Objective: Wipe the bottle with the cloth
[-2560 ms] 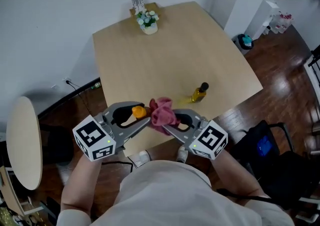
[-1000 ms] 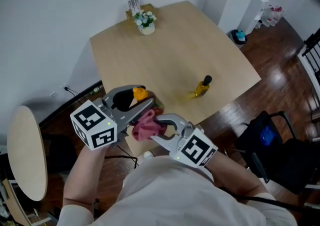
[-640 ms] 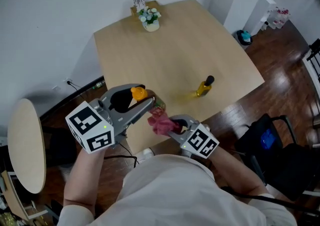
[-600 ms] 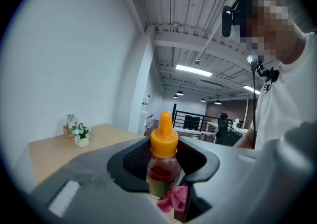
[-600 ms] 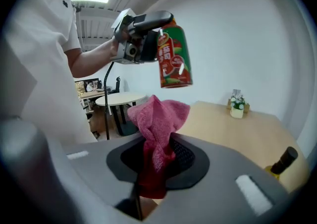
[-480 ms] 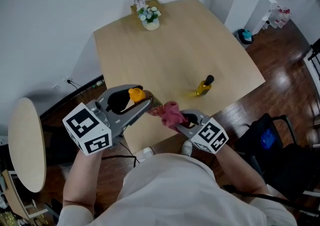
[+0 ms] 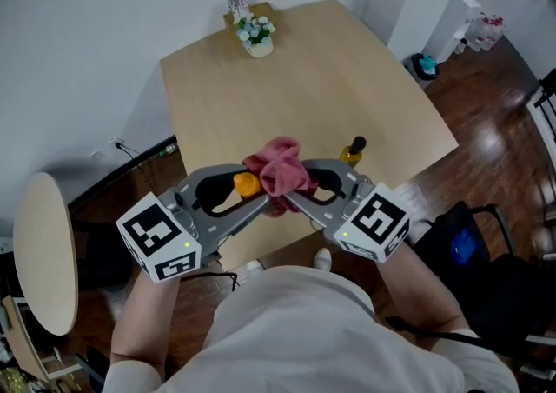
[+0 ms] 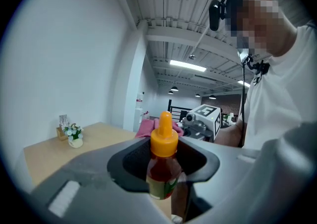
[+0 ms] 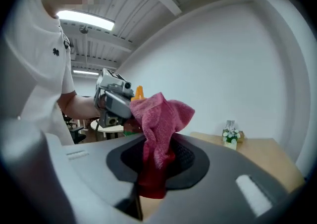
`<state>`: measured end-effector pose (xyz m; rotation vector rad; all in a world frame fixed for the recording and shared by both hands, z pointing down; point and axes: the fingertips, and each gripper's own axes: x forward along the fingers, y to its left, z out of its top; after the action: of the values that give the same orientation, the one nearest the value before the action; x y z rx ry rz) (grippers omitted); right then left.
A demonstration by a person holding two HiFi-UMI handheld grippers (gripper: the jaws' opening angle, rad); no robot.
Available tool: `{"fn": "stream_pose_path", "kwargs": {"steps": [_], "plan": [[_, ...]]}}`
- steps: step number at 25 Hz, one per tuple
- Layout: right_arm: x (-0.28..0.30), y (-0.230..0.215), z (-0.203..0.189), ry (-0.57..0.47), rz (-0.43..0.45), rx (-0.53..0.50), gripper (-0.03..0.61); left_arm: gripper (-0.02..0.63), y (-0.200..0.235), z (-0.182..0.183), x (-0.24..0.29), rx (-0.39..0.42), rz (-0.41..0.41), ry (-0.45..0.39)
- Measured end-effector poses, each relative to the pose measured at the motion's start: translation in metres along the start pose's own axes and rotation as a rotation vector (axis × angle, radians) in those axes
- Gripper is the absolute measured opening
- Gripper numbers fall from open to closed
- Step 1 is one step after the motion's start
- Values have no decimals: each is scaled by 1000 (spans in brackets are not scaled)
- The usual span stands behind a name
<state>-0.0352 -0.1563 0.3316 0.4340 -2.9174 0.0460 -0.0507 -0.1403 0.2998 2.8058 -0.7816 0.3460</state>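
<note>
Currently the bottle [image 8: 162, 171] is clamped round its body by the left tool [image 7: 254, 200] and held in the air over the near edge of the tabletop [image 7: 287, 87]. The cloth [image 9: 159, 116] is pinched in a bunch by the right tool [image 7: 294, 197] and looks to be against the bottle's upper part, beside the orange cap [image 7: 246, 183].

Risks:
- Side load from wiping could twist the bottle in the jaws or work it loose. A drop at this spot would likely go past the near edge to the floor [image 7: 495, 122].
- Only a fold of cloth is gripped, so drag could pull it out.
- Tool tips are very close, so a clash is possible.

The yellow bottle [image 7: 351, 152] near the right edge is well apart, so no concern.
</note>
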Motion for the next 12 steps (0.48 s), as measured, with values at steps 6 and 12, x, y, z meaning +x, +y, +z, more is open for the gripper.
{"fn": "stream_pose_path", "kwargs": {"steps": [6,12], "plan": [[9,-7,-100,168,-6,192,87,163,0,12,-10,16,11,-27],[15,4,-150,258,22,267,87,163,1,22,-13,15,14,-41]]}}
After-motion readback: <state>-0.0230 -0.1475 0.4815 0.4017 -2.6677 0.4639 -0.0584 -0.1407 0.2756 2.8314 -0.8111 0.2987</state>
